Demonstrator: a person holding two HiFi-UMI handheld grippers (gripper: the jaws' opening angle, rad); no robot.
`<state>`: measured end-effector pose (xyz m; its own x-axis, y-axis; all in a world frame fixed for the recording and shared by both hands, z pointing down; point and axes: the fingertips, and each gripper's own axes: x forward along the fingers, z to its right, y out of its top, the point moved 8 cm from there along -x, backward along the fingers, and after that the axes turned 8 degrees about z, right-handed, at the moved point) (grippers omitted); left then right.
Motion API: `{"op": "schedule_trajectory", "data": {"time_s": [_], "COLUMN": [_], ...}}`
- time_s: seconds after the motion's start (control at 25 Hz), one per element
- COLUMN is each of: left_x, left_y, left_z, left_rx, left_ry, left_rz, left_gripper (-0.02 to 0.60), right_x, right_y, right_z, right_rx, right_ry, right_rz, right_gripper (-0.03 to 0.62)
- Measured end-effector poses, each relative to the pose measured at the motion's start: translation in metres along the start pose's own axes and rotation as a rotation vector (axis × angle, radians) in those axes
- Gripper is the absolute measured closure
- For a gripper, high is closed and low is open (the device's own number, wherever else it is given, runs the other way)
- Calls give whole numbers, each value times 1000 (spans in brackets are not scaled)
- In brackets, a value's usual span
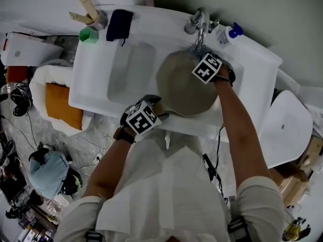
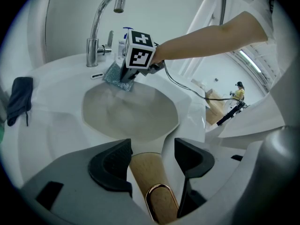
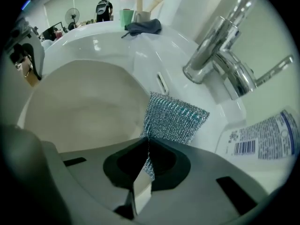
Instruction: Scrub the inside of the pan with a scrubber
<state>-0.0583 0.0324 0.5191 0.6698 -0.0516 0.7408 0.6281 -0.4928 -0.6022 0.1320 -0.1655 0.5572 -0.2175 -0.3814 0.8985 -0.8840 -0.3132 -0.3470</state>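
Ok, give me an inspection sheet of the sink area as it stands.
Surface: white sink unit with two basins and a faucet.
Job's things: pan in the right basin, its wooden handle toward the person; silver mesh scrubber at the pan's far rim, below the faucet.
Clutter: dark cloth, green cup and tubes at the far left corner; blue-capped bottle beside the faucet.
Grippers: right gripper shut on the scrubber; left gripper open, fingers either side of the handle, a gap at one.
Cables: cable trails from the right gripper; floor cables at the left.
Surroundings: white chair right, orange cushion left.
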Motion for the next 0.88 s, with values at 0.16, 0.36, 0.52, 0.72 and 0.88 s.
{"op": "schedule_trajectory", "data": {"time_s": [0.16,0.36,0.52,0.72,0.88], "left_x": [-2,-3,-2,-2,-2], "left_y": [-1,-1,-1,-2,-2], "left_z": [0,0,0,0,0], "left_rx": [4,12,26,43,51], "left_ry": [-4,-9,-12,-10,-8], "left_rz": [4,3,0,-4,-3], "left_gripper": [282,282,282,282,282], "right_x": [-15,-41,-60,-78,-90], "right_y": [-30,-66,-92,-123,-125], "right_z": [0,-9,-24,-73,-92], "right_rx": [68,229,342,552,568], "right_ry": [2,5,-9,89,62], "right_rz": [-33,-43,-28,-72,-41], "right_gripper": [579,579,579,579,579]}}
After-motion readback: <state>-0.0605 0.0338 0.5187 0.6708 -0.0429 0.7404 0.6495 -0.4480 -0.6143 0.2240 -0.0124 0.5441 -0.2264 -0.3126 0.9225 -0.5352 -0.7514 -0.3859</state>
